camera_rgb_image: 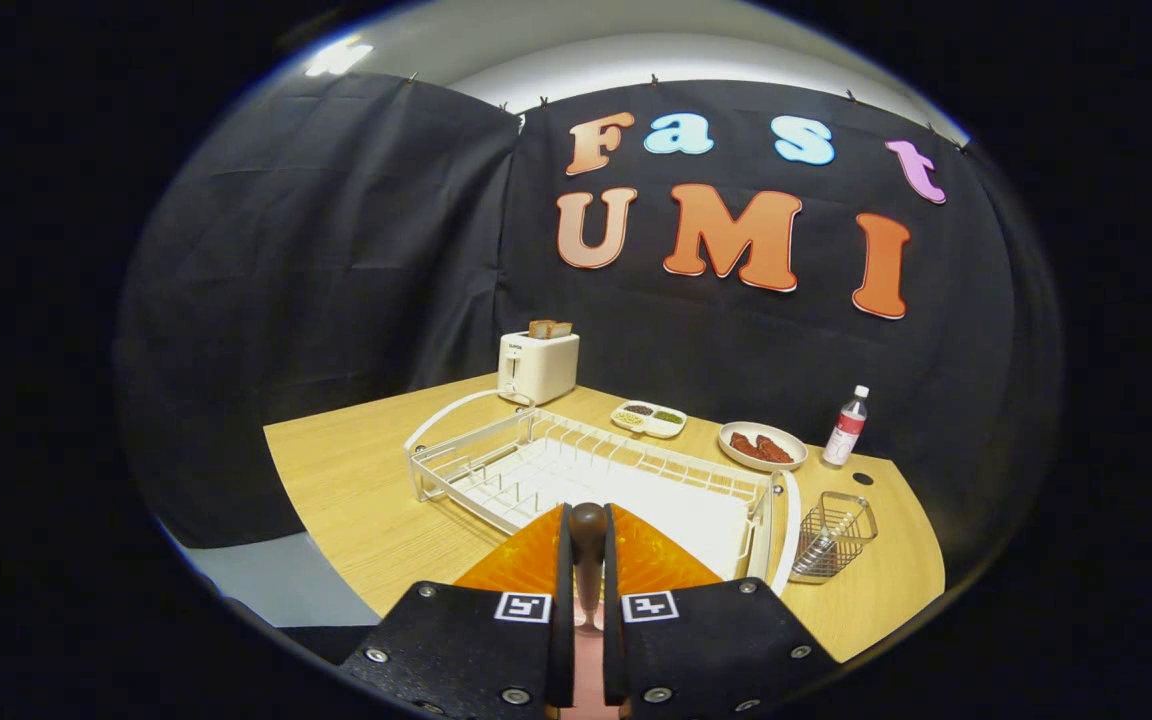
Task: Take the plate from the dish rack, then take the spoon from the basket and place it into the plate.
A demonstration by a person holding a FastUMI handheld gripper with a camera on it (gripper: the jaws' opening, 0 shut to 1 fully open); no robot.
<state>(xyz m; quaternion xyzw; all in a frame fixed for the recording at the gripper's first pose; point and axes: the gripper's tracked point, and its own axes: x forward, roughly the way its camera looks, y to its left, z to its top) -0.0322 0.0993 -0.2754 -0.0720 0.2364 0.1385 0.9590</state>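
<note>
While our black two-finger gripper (587,560) clamps the brown wooden-handled spoon (588,548), the orange round plate (651,560) lies right beneath it, just before the white wire dish rack (536,455).

Brown spoon (588,545), orange plate (651,560), white dish rack (496,465), black tongs (588,600).
</note>
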